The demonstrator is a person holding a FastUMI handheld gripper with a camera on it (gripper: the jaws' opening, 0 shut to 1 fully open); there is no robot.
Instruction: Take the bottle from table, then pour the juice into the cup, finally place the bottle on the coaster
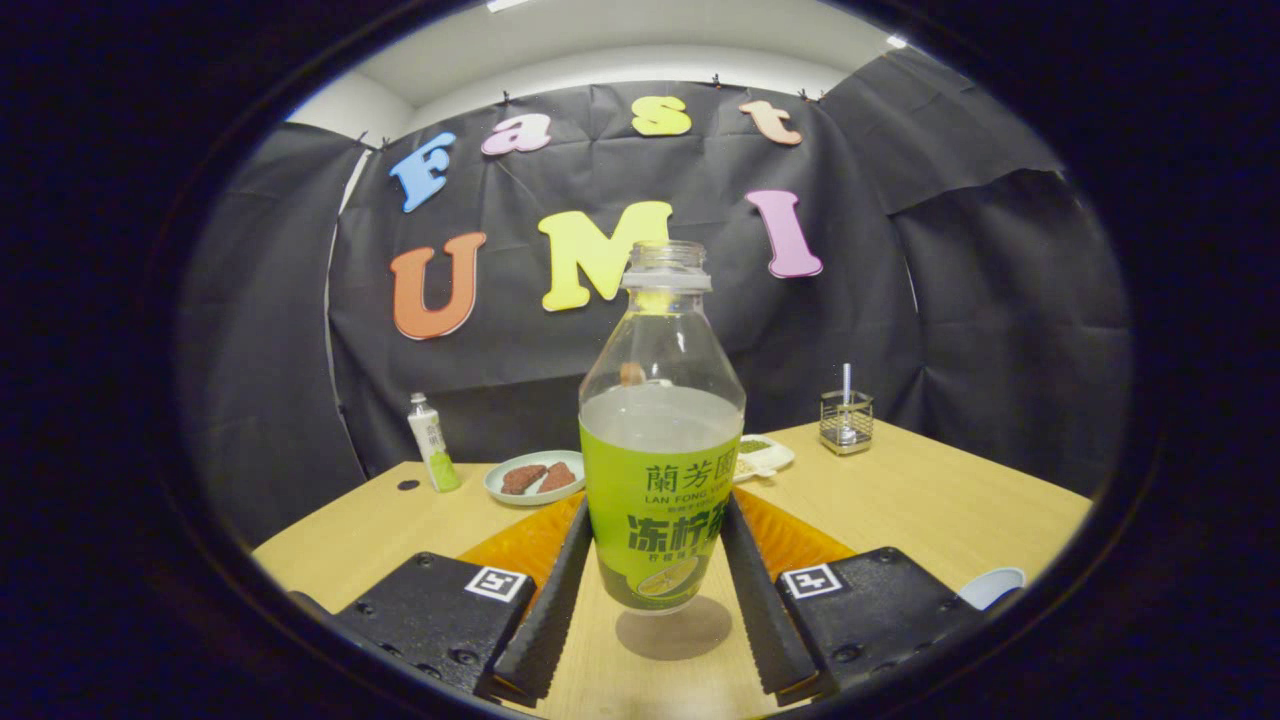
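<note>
Two fingers of the gripper [655,560] press against the sides of the bottle [660,470], one on each flank of its green label, so the gripper is closed on it; the bottle's shadow falls on the table [930,500] just under its base, which suggests it hangs a little above the wood rather than standing on it. Going from the left, at the far side a small white-and-green tube [432,443] stands upright, with a plate [533,477] bearing two brownish pieces just to its right. The bottle comes next, upright, uncapped, about half full of pale liquid. Behind it and the fingers lies an orange mat [520,540], probably the coaster. Just right of the bottle's label a small dish [765,455] peeks out, and farther right a clear holder [846,420] with a metal rod stands near the far edge. The rim of the cup [990,585] shows near and right, beside the right finger. The main risk from here seems to be the open neck: swinging right toward the cup too fast, or tipping early, could slosh juice onto the table. The smooth label could also let the bottle slip or twist in the grip while tilted.
</note>
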